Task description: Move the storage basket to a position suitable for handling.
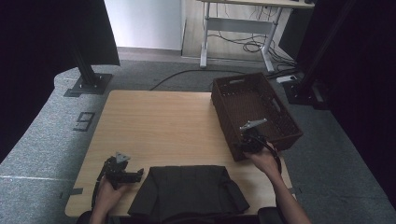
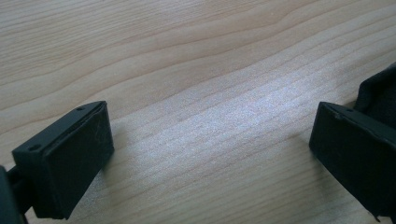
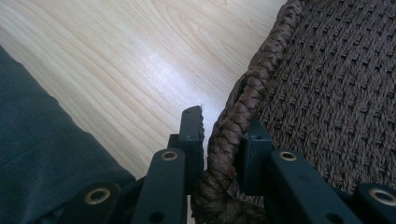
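Observation:
A brown woven basket (image 1: 224, 122) stands at the right of the wooden table (image 1: 159, 121). My right gripper (image 1: 250, 142) grips its near corner. In the right gripper view the jaws (image 3: 223, 135) sit on either side of the braided rim (image 3: 233, 116), shut on it. A dark folded garment (image 1: 187, 189) lies at the table's front edge. My left gripper (image 1: 135, 176) rests just left of the garment, low over the wood. Its jaws (image 2: 210, 154) stand wide open with only bare table between them. The garment's edge (image 2: 380, 93) shows behind the right pad.
A black stand base (image 1: 88, 84) sits on the carpet beyond the table's far left corner. A white desk frame (image 1: 238, 28) with cables under it stands at the back. A taped figure (image 1: 84, 121) marks the floor at the left.

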`<state>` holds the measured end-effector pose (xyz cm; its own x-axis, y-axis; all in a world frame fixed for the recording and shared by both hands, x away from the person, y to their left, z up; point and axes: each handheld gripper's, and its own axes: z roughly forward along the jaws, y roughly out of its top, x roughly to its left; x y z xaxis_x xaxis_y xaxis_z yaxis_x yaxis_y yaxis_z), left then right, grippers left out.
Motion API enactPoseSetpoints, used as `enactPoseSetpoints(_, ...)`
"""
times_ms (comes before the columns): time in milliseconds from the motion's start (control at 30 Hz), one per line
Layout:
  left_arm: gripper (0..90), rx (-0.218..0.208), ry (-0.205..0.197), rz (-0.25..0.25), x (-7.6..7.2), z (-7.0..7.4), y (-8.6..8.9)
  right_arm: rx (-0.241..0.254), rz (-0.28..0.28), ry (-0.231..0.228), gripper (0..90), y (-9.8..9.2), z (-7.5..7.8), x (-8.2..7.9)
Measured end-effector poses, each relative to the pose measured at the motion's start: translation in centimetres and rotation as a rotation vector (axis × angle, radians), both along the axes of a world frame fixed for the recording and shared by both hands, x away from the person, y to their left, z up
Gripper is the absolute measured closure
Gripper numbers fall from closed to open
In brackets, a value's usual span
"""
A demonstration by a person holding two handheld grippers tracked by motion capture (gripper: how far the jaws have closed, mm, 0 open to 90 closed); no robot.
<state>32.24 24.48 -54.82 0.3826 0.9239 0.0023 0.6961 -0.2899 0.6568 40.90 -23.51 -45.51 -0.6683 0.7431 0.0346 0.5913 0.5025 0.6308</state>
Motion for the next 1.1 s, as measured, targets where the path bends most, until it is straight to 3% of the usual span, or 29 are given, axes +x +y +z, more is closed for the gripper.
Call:
enactPoseSetpoints(633,0.0,0.0,0.0,0.0,0.0,0.0,0.0,0.007,0.061,0.004,74.0,1.9,0.0,-0.7)
enactPoseSetpoints(1100,0.0,0.0,0.0,0.0,0.0,0.0,0.0,0.006,0.122,0.003,73.2,4.5,0.0,-0.9)
